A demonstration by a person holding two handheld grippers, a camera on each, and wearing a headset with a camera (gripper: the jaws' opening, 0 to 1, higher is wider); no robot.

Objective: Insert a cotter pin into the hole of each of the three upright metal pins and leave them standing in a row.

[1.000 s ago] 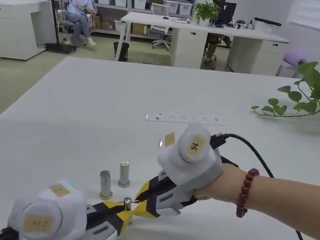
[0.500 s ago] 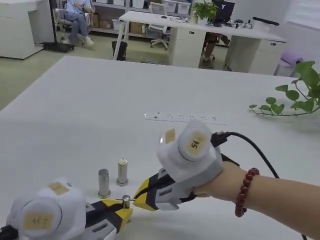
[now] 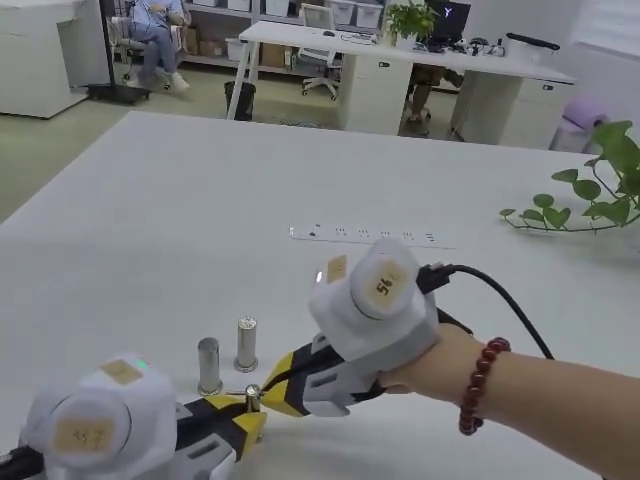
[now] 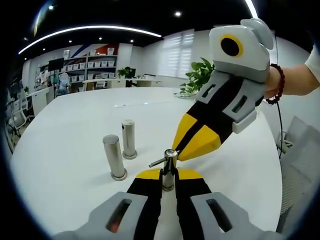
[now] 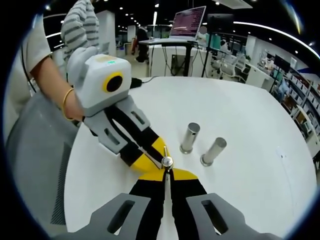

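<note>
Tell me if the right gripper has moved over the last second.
Yes, slightly: the right gripper, shut on the cotter pin, has edged left against the power strip, still at the metal pin in the left gripper.

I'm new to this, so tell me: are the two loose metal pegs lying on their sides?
No, the nearer peg and the farther peg both stand upright on the white table.

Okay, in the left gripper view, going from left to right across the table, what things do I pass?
Nearer standing metal pin → farther standing metal pin → clamped metal pin → right gripper → bead bracelet
</note>
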